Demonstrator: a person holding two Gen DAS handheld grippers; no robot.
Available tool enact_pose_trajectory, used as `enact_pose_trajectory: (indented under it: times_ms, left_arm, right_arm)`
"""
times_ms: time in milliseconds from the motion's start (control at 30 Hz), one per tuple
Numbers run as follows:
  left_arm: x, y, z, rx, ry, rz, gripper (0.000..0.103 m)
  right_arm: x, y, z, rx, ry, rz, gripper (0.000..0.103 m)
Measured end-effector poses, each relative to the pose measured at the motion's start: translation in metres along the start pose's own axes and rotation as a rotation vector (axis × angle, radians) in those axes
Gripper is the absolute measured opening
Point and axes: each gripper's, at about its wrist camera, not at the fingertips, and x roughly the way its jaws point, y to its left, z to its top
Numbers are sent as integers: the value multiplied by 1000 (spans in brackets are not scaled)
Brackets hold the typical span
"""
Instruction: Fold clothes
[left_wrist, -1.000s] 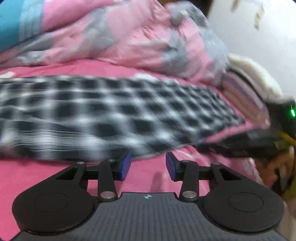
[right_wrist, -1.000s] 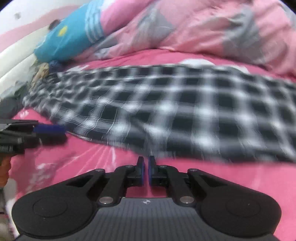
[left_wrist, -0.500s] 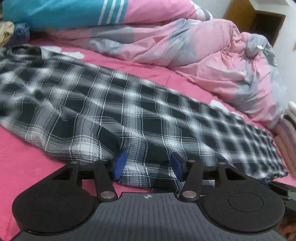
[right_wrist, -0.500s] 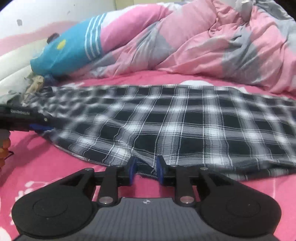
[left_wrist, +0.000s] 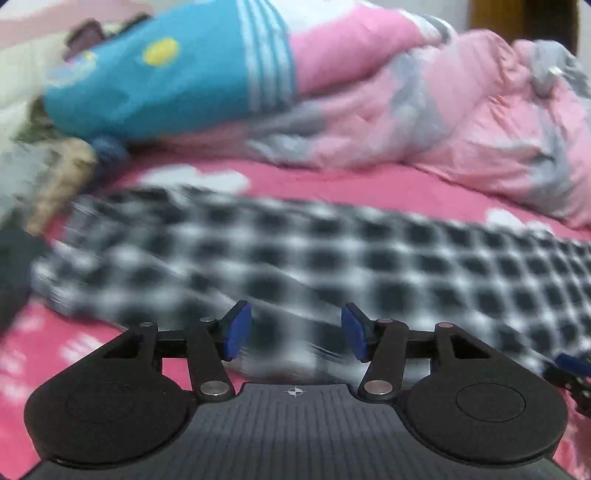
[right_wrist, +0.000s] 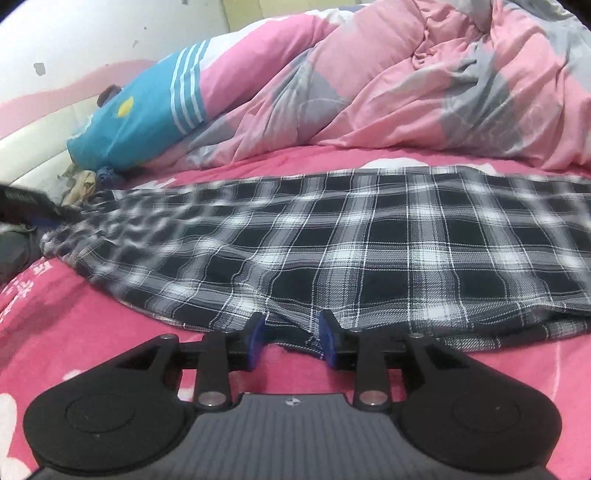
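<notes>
Plaid cloth, black and white, identifies the task's garment (right_wrist: 369, 251): it lies flat on the pink bedsheet (right_wrist: 110, 332), long axis running left to right across both views, near hem toward the onlooker's side of the bed.

Right hand-held gripper (right_wrist: 291, 341): jaws are opening, blue pads apart. The near hem of the garment sits between them, with a small tuck of fabric against the right pad; neither pad appears to press on it. This unit is the nearer of the two to the cloth edge.

Left hand-held gripper (left_wrist: 291, 334): jaws spread wide, nothing pinched. Blurred plaid fills the gap beyond the pads; whether the pads touch the cloth cannot be told. From the right wrist view, the dark shape at the far left edge may be this unit, but that is uncertain.

Judgement: the coming fold turns on the near hem. It lies directly ahead of both units, so a lift would carry it toward the far edge, across the long axis.

Surroundings: a pink-and-grey quilt (right_wrist: 443, 92) heaped along the far side, a blue striped pillow (right_wrist: 147, 122) far left, small crumpled items (right_wrist: 88, 184) beside it. The quilt limits room at the far side; nothing lies on the garment.
</notes>
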Motion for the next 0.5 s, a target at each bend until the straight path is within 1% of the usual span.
enact_pose_trajectory:
  times_ms: [100,133,167,233,267,333,367,500]
  left_arm:
    - [-23,28,22,33,-59,135,59]
    - [-30,38,29,40,-84,185,64]
    - [-35,46,33,40,-102,225,68]
    - [-38,59,35,17,-117,281,68]
    - [-35,64,33,-8,-109,283,68]
    - [-22,69,23,-53,-86,247,68]
    - [-16,69,16,-61,-81,226,68]
    - [9,61,-2,-55,-119,197,68]
  right_arm:
    - [0,1,1,-5,1,-1,36]
    - [0,1,1,-6,1,-1,36]
    - [1,2,0,-8,2,-2,37]
    - [1,3,0,-13,3,-1,39]
    - [1,4,0,-19,5,0,41]
    - [2,6,0,-30,8,-5,42]
    - [2,7,0,-37,9,-9,42]
    - [3,10,1,-52,17,-14,44]
